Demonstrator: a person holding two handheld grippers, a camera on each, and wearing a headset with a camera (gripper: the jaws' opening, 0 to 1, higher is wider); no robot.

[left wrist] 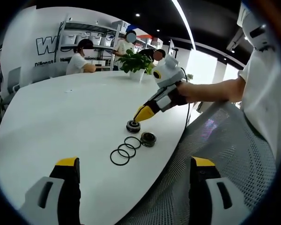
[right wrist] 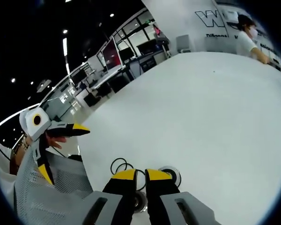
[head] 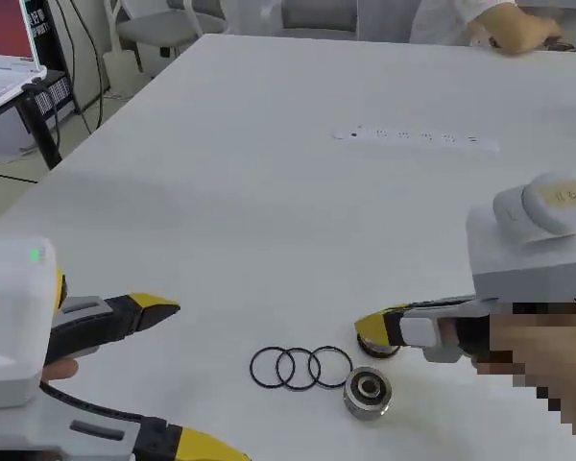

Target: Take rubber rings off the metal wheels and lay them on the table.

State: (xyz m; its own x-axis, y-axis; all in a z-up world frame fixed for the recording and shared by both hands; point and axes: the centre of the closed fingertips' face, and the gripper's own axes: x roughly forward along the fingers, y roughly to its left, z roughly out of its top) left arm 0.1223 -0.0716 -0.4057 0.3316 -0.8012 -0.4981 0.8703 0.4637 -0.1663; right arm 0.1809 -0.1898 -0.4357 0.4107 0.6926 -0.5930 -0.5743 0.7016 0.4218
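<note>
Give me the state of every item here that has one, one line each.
Three black rubber rings: off the wheels, flat on the white table, overlapping in a row.
Silver metal wheel beside the rings: lying free, untouched.
Second metal wheel: under the tips of the right claw.
Right claw: shut, tips down at that wheel.
Left claw: open, holding nothing.

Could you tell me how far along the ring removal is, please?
Done: three rubber rings lie in an overlapping row on the table. In hand: the right claw, jaws together, sits at one metal wheel; the left claw hangs open, apart. Left: that wheel, and perhaps the second wheel beside the rings; whether either carries a ring is too small to tell.
</note>
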